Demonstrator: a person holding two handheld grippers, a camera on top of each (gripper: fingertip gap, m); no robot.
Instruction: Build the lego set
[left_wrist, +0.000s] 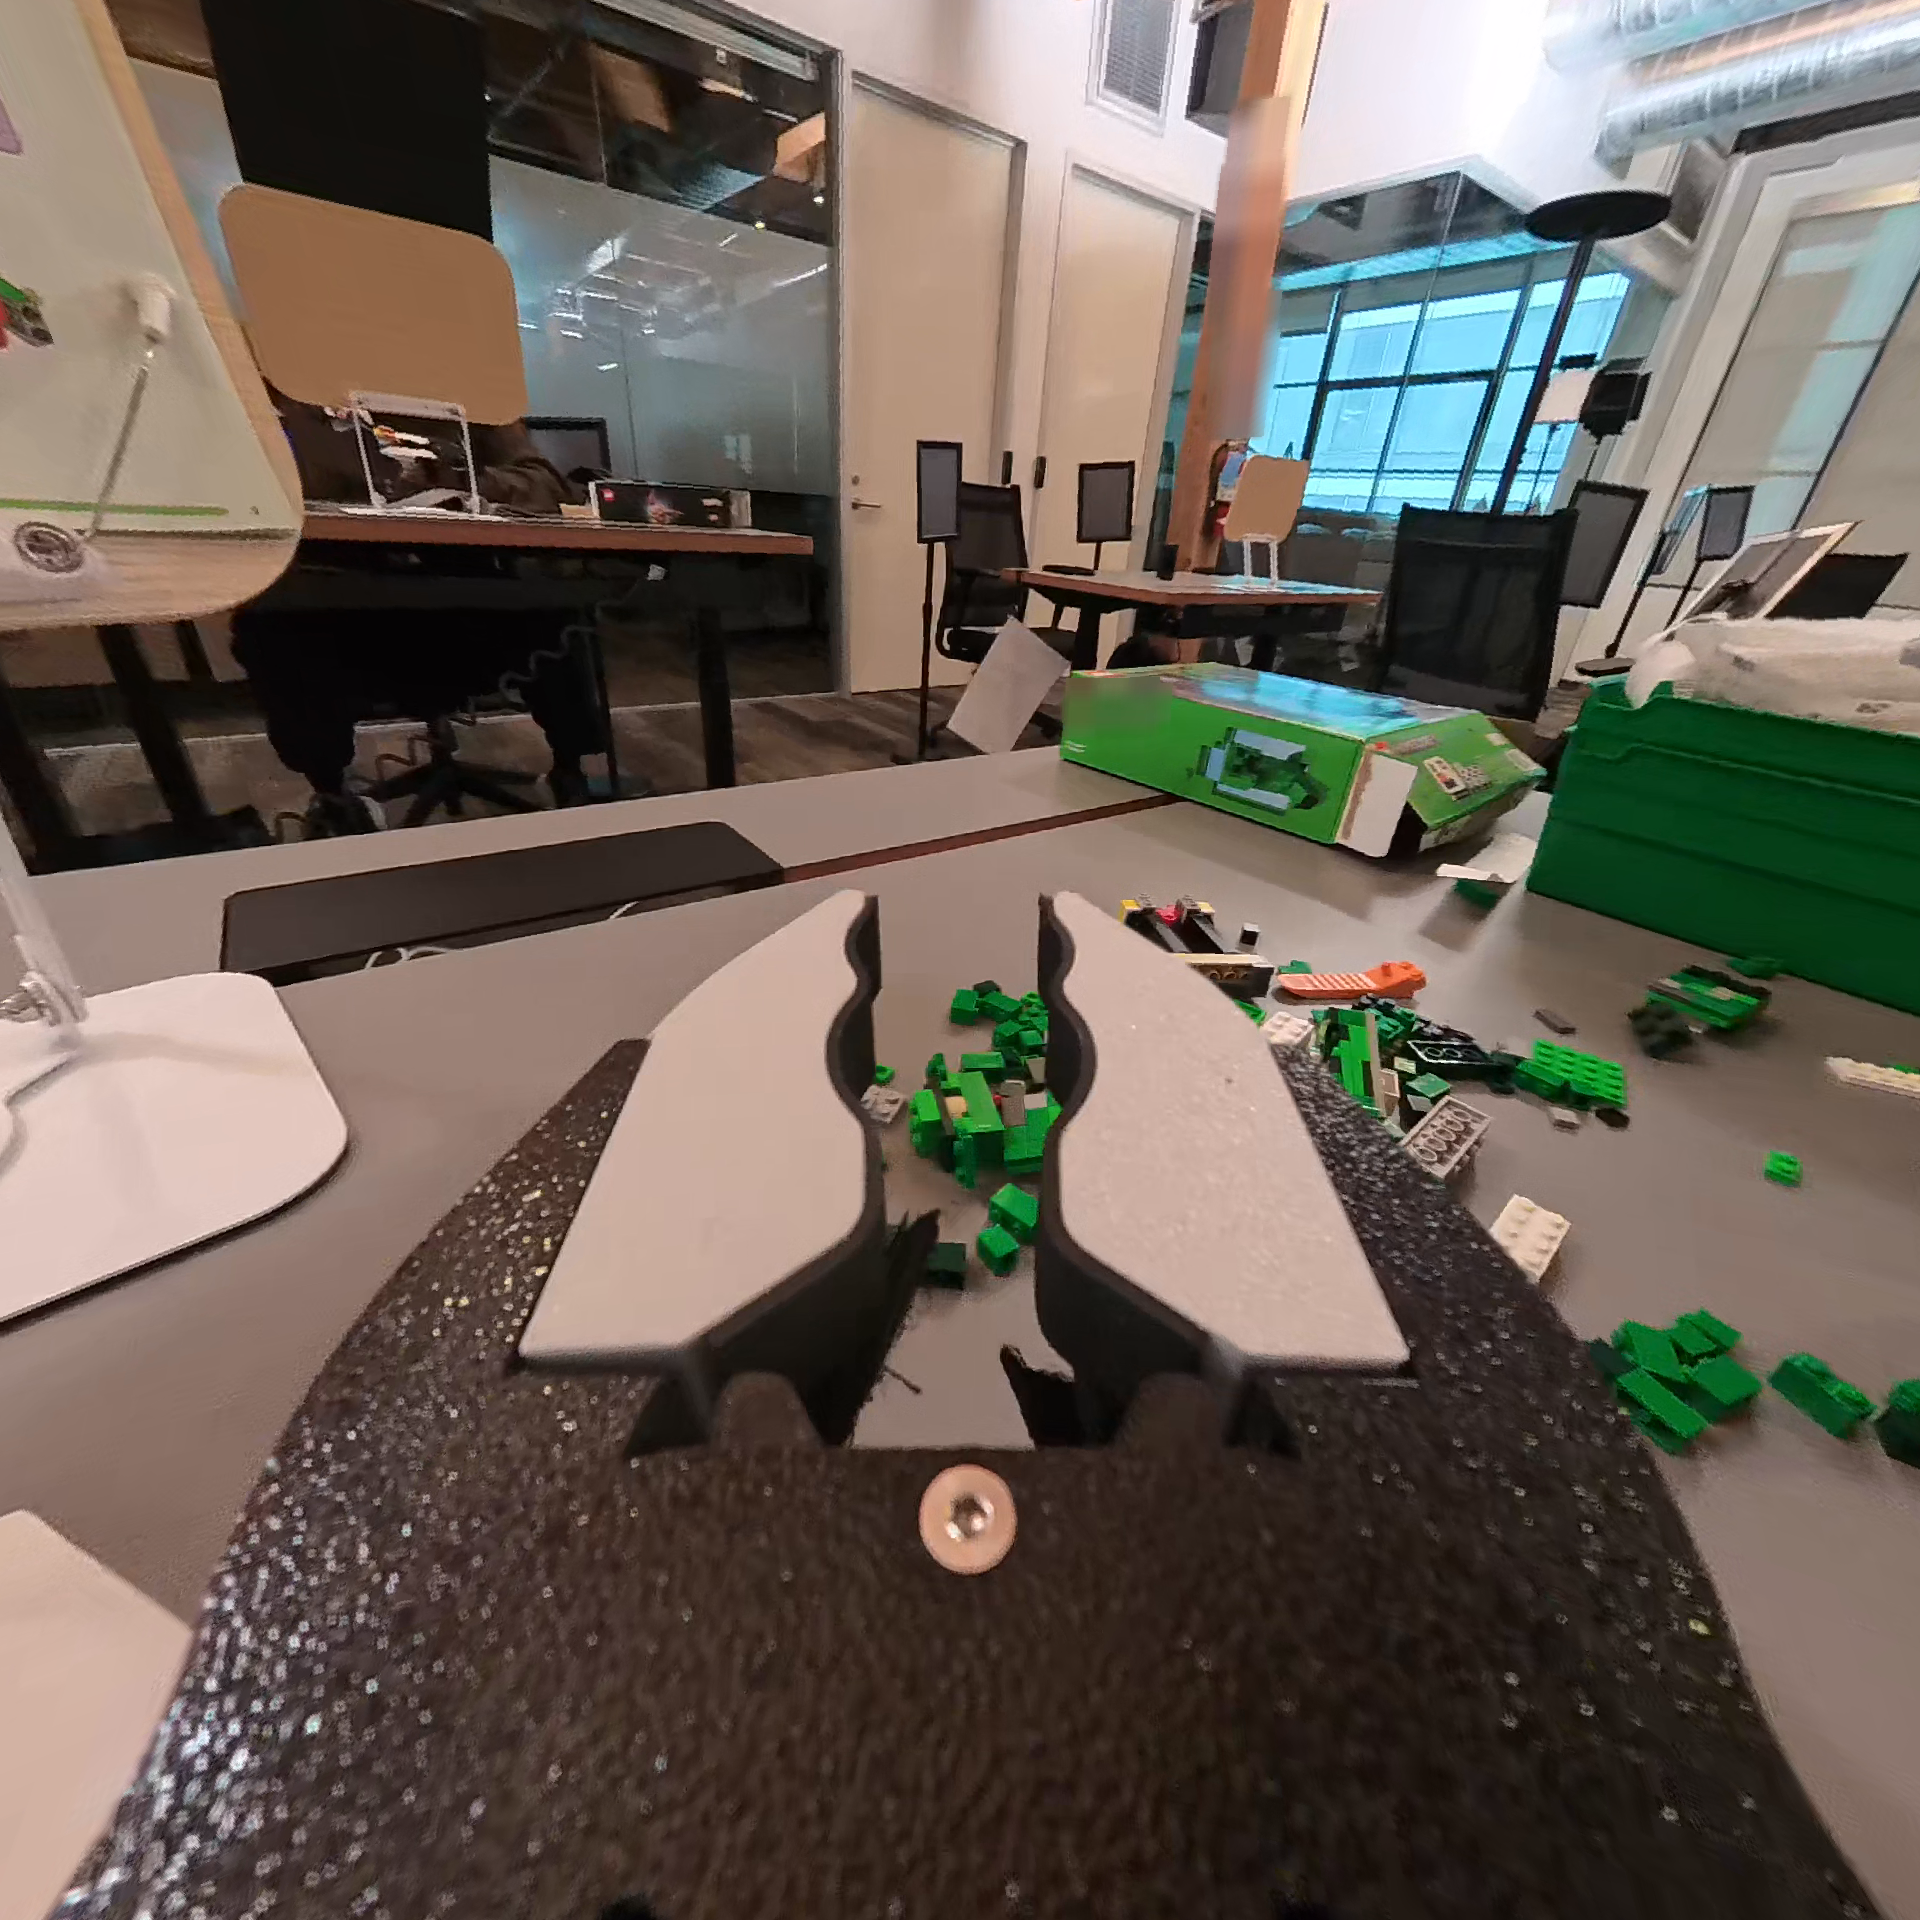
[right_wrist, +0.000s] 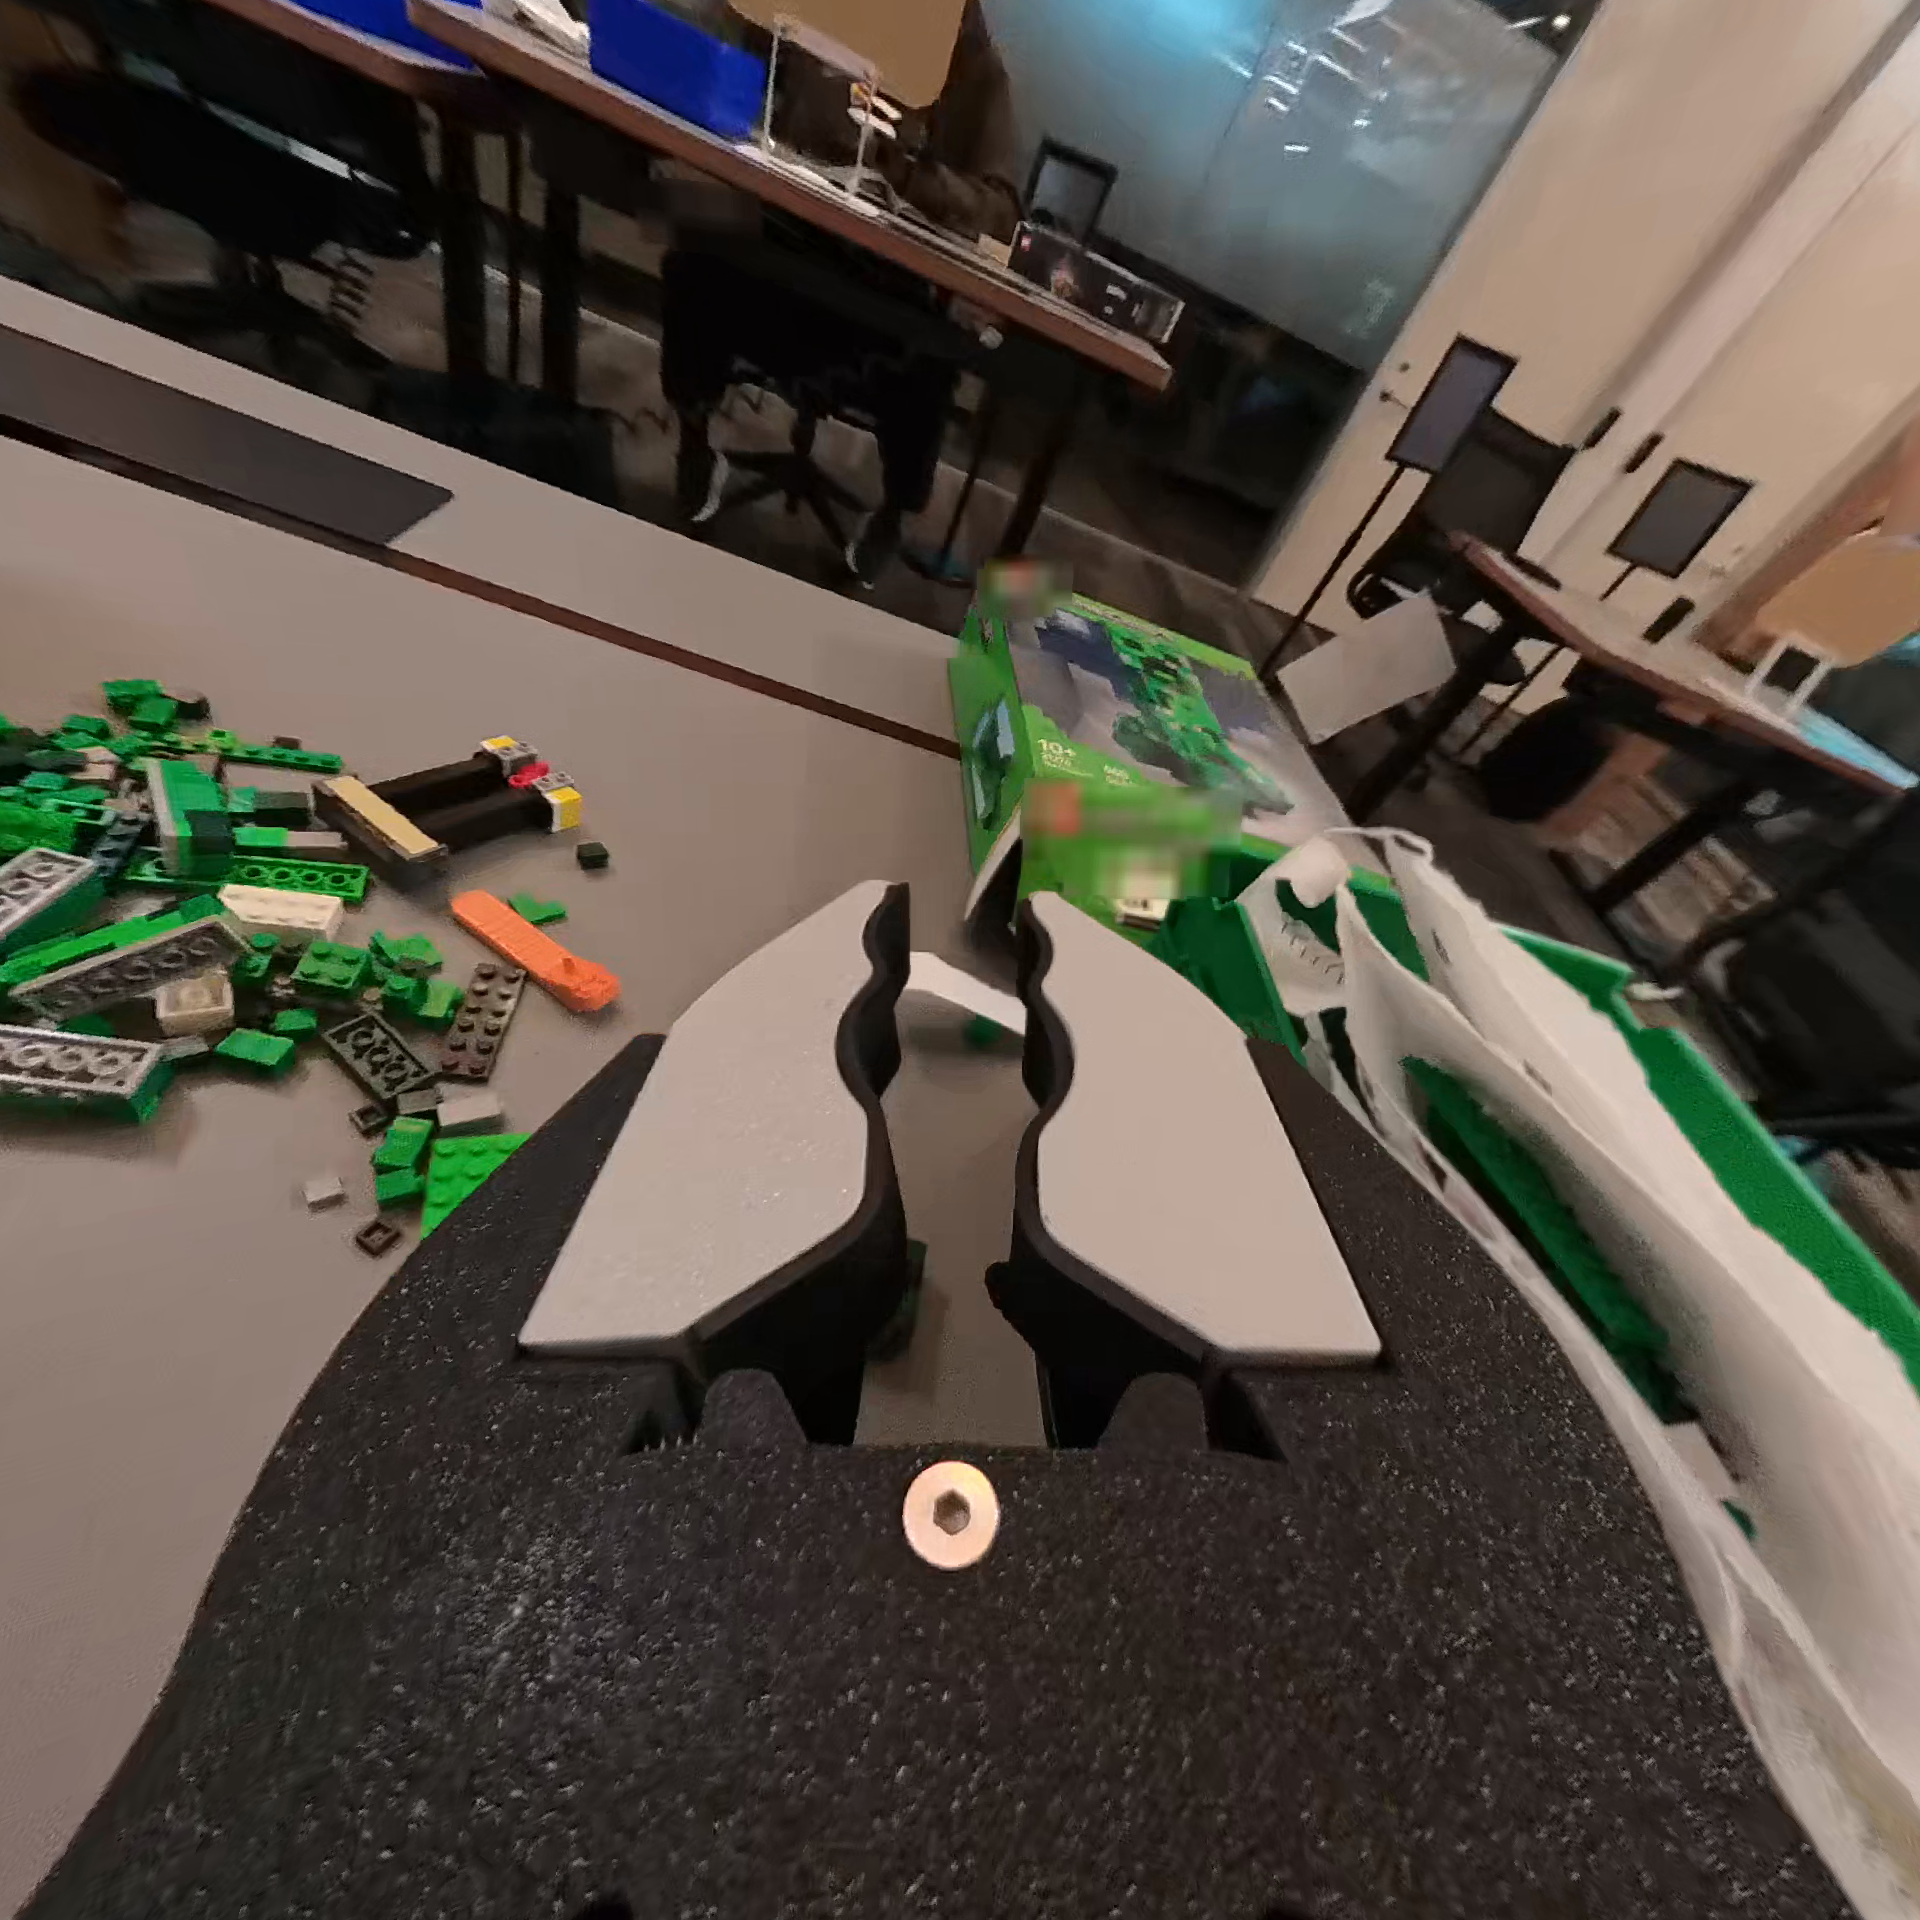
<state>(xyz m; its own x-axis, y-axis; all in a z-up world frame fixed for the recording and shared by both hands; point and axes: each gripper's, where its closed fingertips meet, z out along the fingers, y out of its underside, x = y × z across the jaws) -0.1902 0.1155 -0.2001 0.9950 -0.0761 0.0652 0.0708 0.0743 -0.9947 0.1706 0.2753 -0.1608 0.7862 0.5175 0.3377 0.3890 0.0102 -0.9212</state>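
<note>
My left gripper (left_wrist: 958, 914) is open and empty, hovering over the grey table above a small green part-built lego cluster (left_wrist: 977, 1117) that shows through the gap between its fingers. More loose green, grey and black bricks (left_wrist: 1434, 1070) lie to the right. My right gripper (right_wrist: 964, 904) is open and empty, above bare table beside the brick pile (right_wrist: 208, 935), which lies to its left. An orange brick separator (right_wrist: 535, 951) lies at the pile's edge; it also shows in the left wrist view (left_wrist: 1351, 980). A black and yellow assembly (right_wrist: 468, 795) lies behind.
The green lego box (left_wrist: 1288, 753) lies open at the table's far side. A green crate (left_wrist: 1745, 831) with white plastic bags (right_wrist: 1538, 1143) stands at the right. A white stand base (left_wrist: 135, 1122) and a black mat (left_wrist: 488, 894) are at the left. Office desks and chairs stand beyond. From the right gripper's tips to the orange brick separator (right_wrist: 535, 951) is close to 20 cm.
</note>
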